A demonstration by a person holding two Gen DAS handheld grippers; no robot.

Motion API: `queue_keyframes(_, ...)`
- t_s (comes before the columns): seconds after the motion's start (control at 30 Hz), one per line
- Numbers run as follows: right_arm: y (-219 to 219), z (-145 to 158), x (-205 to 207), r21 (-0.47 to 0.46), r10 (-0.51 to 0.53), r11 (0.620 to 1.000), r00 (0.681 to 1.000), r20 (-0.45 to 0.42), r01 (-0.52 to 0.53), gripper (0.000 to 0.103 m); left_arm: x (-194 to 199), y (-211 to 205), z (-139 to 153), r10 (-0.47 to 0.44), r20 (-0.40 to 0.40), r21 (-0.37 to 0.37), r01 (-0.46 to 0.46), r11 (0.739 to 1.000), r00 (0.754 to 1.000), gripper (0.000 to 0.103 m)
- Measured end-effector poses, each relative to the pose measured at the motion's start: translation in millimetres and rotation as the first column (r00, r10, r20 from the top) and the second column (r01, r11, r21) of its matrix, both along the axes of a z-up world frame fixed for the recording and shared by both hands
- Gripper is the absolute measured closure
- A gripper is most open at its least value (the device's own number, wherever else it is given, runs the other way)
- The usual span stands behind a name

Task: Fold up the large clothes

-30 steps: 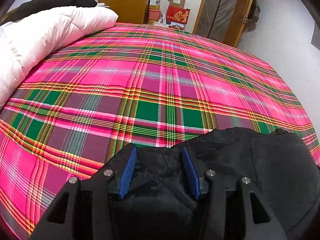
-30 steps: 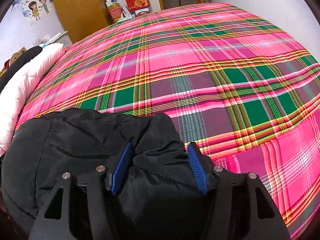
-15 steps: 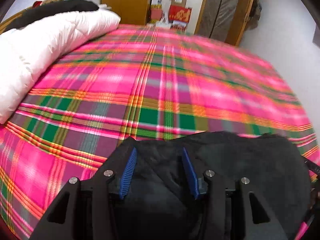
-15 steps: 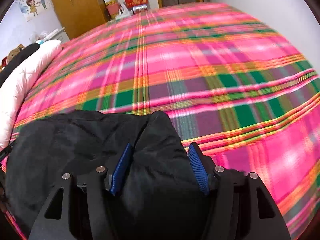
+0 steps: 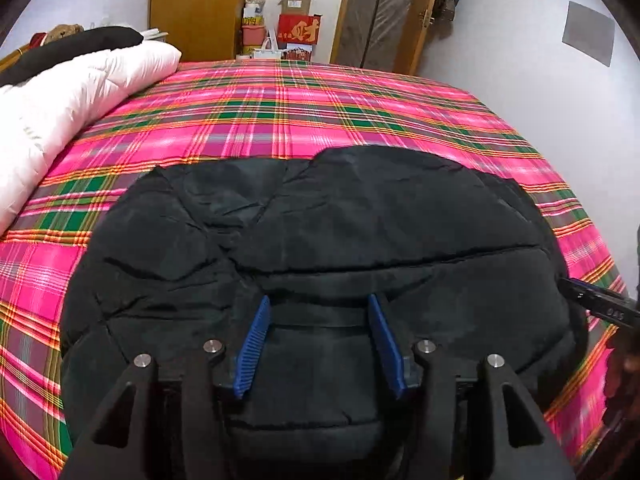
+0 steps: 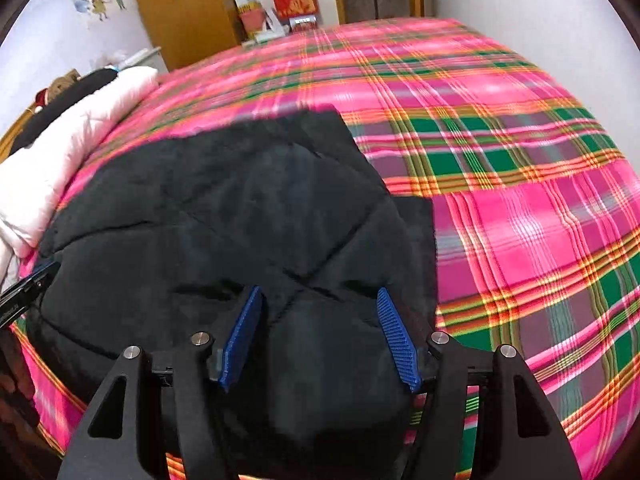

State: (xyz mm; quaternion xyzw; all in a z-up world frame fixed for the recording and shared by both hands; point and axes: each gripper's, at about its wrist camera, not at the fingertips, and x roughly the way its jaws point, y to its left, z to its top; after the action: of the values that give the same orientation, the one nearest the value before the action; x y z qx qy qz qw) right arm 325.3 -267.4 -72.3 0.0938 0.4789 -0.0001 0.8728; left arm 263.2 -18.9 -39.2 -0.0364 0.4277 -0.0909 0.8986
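A black padded jacket (image 5: 340,216) lies spread flat on the pink plaid bed (image 5: 280,120), near its front edge. My left gripper (image 5: 318,300) hovers over the jacket's near left part. Its jaws are opening, and the fabric lies slack under and between the blue pads with no visible pinch. In the right wrist view my right gripper (image 6: 319,291) is over the jacket's (image 6: 224,200) near right corner. Its jaws are also opening, with a soft bulge of fabric between the pads. Each view catches one black finger (image 5: 600,304) (image 6: 24,288) of the other gripper at its edge.
A white quilt (image 5: 68,96) with a dark garment (image 5: 80,44) on it lies along the bed's left side. Behind the bed stand a wooden wardrobe (image 5: 196,4), stacked boxes (image 5: 296,28) and a door (image 5: 384,12). A wall runs along the bed's right side.
Both views have drawn back and up from the jacket. It was bunched between the pads and now lies flat with much more of it showing. Both pairs of pads stand slightly wider.
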Motion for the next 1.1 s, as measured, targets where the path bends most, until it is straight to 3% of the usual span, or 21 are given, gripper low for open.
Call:
queue_keyframes(0.1, -1, 14, -3, -0.02, 0.001, 1.0, 1.0, 0.022, -0.001, 0.039, -1, 6, 8, 0.017, -0.011, -0.015, -0.017, 1.0, 1.0, 0.047)
queue_keyframes(0.37, 16, 41, -44, -0.022, 0.037, 0.999, 0.994, 0.101, -0.035, 0.039, -24, 19, 23, 0.084, 0.021, 0.028, -0.084, 0.996, 0.996, 0.047)
queue_keyframes(0.77, 23, 8, -29, -0.053, 0.023, 0.998, 0.999, 0.046, -0.02, 0.036, -7, 36, 14, 0.109, 0.007, 0.055, -0.109, 0.992, 0.994, 0.047)
queue_keyframes(1.1, 18, 19, -33, -0.059, 0.028, 0.998, 0.997, 0.072, -0.024, 0.035, -4, 40, 20, 0.11, 0.06, 0.14, -0.117, 0.983, 0.992, 0.047)
